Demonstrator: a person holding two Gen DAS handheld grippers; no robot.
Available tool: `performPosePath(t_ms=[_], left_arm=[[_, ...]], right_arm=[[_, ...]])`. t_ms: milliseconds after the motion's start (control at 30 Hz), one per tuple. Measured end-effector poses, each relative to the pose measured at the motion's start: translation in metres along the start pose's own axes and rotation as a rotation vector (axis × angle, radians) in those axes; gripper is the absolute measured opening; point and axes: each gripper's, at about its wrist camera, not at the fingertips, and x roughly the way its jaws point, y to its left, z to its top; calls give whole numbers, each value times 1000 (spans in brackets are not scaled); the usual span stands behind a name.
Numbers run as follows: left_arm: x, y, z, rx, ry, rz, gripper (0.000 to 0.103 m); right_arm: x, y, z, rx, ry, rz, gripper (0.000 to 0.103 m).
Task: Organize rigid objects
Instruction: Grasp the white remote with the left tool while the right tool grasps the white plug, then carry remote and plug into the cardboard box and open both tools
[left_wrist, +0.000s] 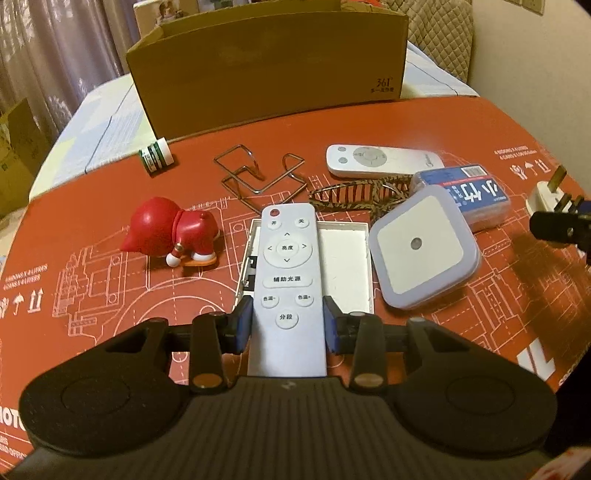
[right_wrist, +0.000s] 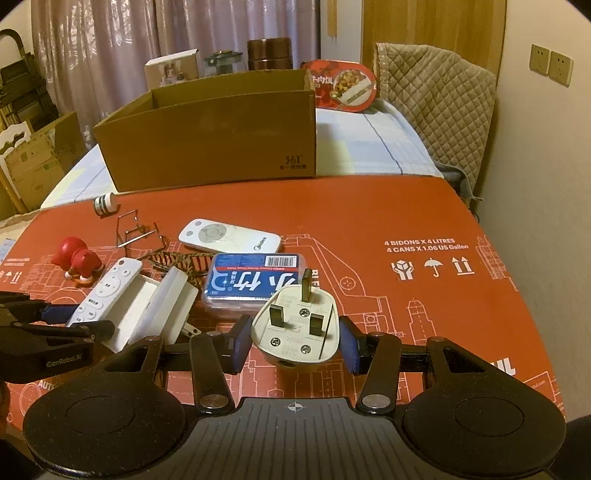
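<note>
- Ahead, at twelve o'clock from both grippers, an open brown cardboard box (right_wrist: 207, 133) stands at the far edge of the red mat (right_wrist: 406, 206); its inside is hidden from the left wrist view, and the part that shows in the right wrist view is bare.
- A shallow white tray (left_wrist: 343, 258) lies flat under the long remote; its visible floor is bare.
- A clear case with a blue label (right_wrist: 255, 284) lies shut at eleven o'clock from the plug; its contents cannot be made out.
- The left gripper (left_wrist: 288, 321) is clamped on the long white remote (left_wrist: 286, 258), blue pads pressing both long edges near its lower end. The remote has a red button at the top, a round pad and oval keys.
- The right gripper (right_wrist: 293, 341) is closed on a white three-pin plug (right_wrist: 295, 328), pins pointing up and toward the camera, pads against both its sides.
- From the held remote: a red figurine (left_wrist: 173, 232) at ten o'clock, a wire stand (left_wrist: 258, 177) at twelve, a small white bottle (left_wrist: 157, 155) lying at eleven.
- A second white remote (left_wrist: 380, 160) lies at one o'clock, a striped hair clip (left_wrist: 354, 195) just before it, and a square night light (left_wrist: 424, 247) leans at three o'clock.
</note>
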Motion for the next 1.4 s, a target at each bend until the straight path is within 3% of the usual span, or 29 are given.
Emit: performPosePath(t_ms=[500, 667, 867, 1133, 1267, 1400], left_arm=[[-37, 11, 10, -77, -37, -39, 33], [-56, 18, 32, -94, -85, -42, 33], [-66, 34, 91, -98, -159, -38, 33], [-48, 60, 201, -83, -240, -40, 33], [-24, 72, 250, -90, -244, -36, 33], [3, 79, 281, -103, -222, -47, 33]], right_arm=[[-18, 1, 8, 6, -48, 9, 46], [-24, 3, 21, 7, -71, 44, 46], [-22, 4, 81, 0, -111, 133, 46], [11, 17, 211, -57, -187, 195, 46], [54, 19, 266, -44, -133, 232, 46], [97, 18, 293, -18, -73, 245, 46]])
